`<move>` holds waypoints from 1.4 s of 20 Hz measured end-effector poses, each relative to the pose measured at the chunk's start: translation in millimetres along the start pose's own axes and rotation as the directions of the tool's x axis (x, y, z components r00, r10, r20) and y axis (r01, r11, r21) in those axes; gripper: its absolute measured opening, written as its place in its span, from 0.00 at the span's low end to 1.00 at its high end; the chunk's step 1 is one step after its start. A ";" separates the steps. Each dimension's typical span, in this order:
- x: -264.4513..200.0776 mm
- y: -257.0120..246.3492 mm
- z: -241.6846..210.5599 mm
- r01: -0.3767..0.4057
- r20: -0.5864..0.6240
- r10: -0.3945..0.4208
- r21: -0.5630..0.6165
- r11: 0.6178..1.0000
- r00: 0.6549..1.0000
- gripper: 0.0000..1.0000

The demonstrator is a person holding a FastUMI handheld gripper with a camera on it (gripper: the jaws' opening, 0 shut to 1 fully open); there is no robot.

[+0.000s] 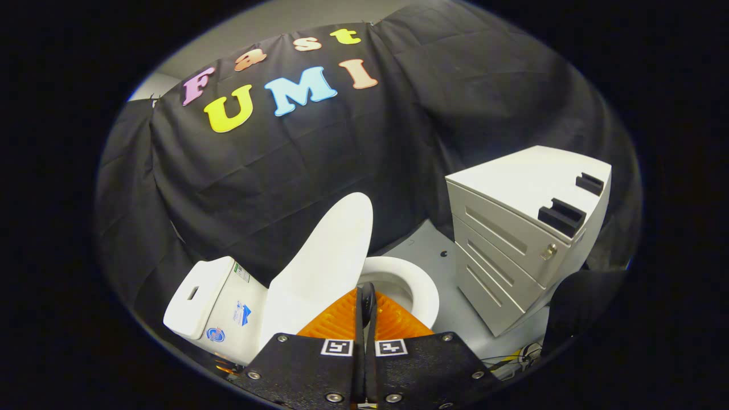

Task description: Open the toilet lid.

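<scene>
In the gripper view the hand-held gripper [365, 296] has its fingers pressed together with nothing between them, hanging over the toilet bowl [418, 285]. The toilet lid [324, 267] stands raised, leaning back toward the white cistern [213, 302], just beside the fingers. A white drawer cabinet [512, 245] stands on the grey floor [424, 247] near the bowl, against the black cloth wall [273, 165].

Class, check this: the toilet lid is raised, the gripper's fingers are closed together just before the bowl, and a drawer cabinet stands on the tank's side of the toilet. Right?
One error. In the gripper view the cabinet stands on the bowl's side, away from the tank. The lid is raised, and the gripper is closed just before the bowl.
</scene>
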State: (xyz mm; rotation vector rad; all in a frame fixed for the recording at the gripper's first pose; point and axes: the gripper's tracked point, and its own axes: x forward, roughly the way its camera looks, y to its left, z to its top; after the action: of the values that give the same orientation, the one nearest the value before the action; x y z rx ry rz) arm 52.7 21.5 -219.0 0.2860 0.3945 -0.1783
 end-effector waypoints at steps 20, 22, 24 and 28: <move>-37.9 96.7 45.1 0.016 0.096 0.007 -0.236 0.972 0.995 0.00; -40.5 104.2 47.4 0.014 0.101 0.013 -0.256 0.967 0.995 0.00; -43.2 112.0 49.5 0.018 0.109 0.013 -0.276 0.961 0.994 0.00; -48.0 130.4 53.2 0.011 0.131 0.028 -0.290 0.957 0.991 0.00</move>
State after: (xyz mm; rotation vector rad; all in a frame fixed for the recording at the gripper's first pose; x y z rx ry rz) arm 57.2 133.8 -121.5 -0.0147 0.2810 -0.1282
